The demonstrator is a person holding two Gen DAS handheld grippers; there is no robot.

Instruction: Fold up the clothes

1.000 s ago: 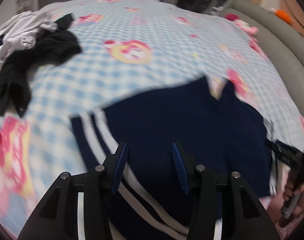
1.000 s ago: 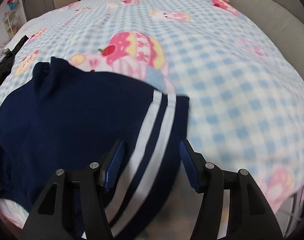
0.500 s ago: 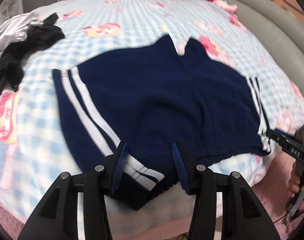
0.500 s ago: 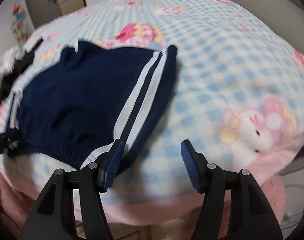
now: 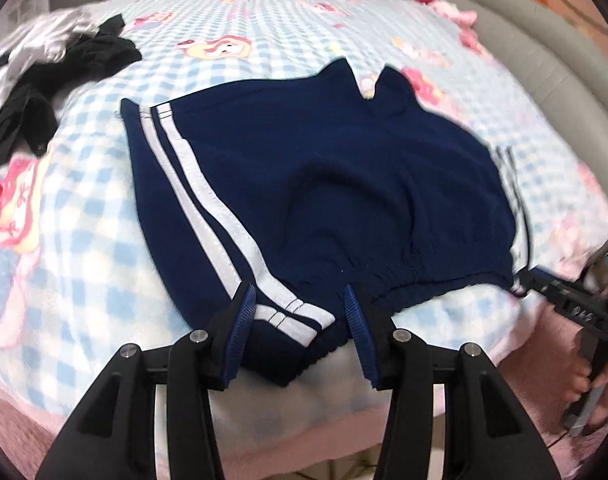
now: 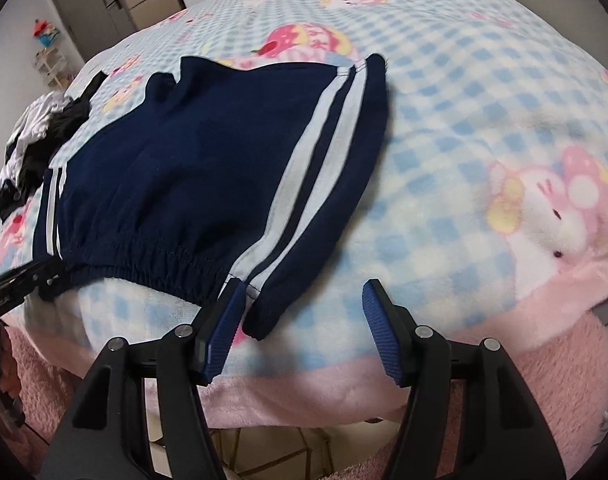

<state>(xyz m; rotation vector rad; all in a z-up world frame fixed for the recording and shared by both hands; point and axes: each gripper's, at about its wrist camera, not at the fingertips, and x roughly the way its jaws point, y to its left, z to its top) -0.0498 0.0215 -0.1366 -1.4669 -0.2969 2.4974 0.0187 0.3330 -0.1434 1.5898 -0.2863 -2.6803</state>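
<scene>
While a checked blanket (image 5: 263, 20) covers the bed, navy shorts (image 5: 324, 184) with white side stripes are seen spread flat near its front edge, a heap of dark and pale clothes (image 5: 43, 72) well apart. The soft, light knit is judged likely to sag and is best taken at the elastic waistband (image 6: 151, 264) corners. The left gripper (image 5: 299, 320) and right gripper (image 6: 299, 328) are held with fingers apart, nothing clamped.

Only readable bit: white letters, approx "DAS", upside down on the black plastic finger of the other gripper (image 5: 576, 312), right edge of left wrist view. Nothing else legible.
</scene>
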